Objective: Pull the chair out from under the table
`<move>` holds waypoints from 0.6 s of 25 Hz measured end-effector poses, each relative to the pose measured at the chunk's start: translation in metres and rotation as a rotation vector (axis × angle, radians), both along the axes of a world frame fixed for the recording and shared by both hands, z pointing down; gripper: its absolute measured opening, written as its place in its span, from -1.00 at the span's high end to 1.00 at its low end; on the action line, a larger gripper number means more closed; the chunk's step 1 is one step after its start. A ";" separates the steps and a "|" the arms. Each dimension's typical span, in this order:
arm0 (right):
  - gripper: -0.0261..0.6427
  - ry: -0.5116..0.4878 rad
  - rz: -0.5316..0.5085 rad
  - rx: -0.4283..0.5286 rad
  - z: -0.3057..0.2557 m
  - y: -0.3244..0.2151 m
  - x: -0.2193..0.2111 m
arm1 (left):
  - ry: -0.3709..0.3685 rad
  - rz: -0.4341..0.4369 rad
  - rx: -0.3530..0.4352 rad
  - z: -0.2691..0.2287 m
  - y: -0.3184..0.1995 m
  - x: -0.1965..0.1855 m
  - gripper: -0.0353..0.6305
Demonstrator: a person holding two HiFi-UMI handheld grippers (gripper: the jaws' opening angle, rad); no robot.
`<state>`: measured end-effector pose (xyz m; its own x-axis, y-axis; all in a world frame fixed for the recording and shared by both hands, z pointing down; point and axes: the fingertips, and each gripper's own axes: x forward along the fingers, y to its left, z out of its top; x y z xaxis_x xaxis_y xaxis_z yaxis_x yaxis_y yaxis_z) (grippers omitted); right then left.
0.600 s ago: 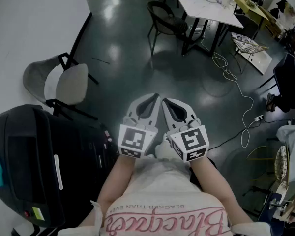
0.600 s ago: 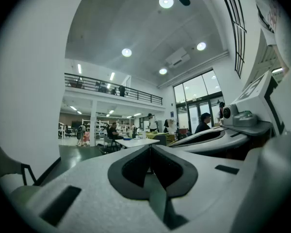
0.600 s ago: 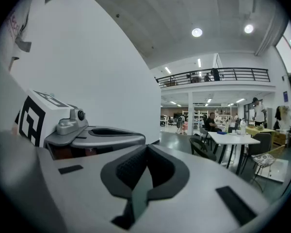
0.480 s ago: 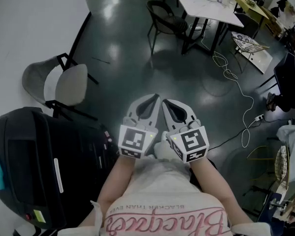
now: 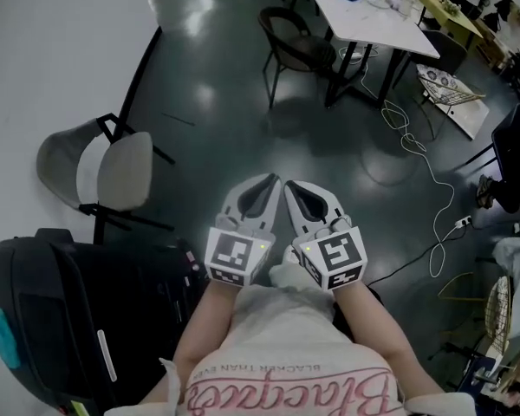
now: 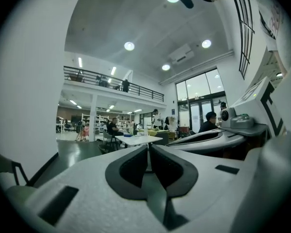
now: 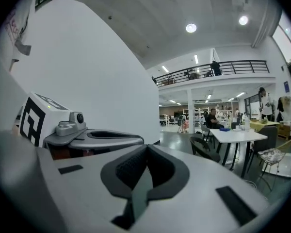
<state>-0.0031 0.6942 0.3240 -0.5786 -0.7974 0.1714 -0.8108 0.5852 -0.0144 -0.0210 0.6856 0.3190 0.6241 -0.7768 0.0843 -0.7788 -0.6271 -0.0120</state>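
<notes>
A black chair (image 5: 295,42) stands at the left side of a white table (image 5: 377,16), far ahead across the dark floor. My left gripper (image 5: 269,181) and right gripper (image 5: 292,183) are held side by side close to my body, both shut with nothing between the jaws. They are well short of the chair. In the right gripper view the black chair (image 7: 203,149) and the table (image 7: 237,135) show beyond the shut right gripper (image 7: 145,152). In the left gripper view the table (image 6: 138,139) is small and distant past the shut left gripper (image 6: 149,152).
A grey chair (image 5: 104,167) stands by the white wall at the left. A large black case (image 5: 61,319) sits at my lower left. White cables (image 5: 416,146) trail over the floor at the right, below the table. Further desks and people fill the far hall.
The furniture and floor have slid slightly down in the head view. Both grippers stay together, shut, in the same place before my body.
</notes>
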 end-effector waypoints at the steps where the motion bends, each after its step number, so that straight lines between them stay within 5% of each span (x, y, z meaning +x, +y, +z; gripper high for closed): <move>1: 0.91 0.001 -0.007 -0.002 -0.001 -0.012 0.003 | 0.007 -0.012 -0.012 0.001 -0.014 0.002 0.87; 15: 0.91 -0.001 -0.034 -0.026 0.009 -0.139 0.067 | 0.042 -0.095 -0.064 0.013 -0.142 0.049 0.87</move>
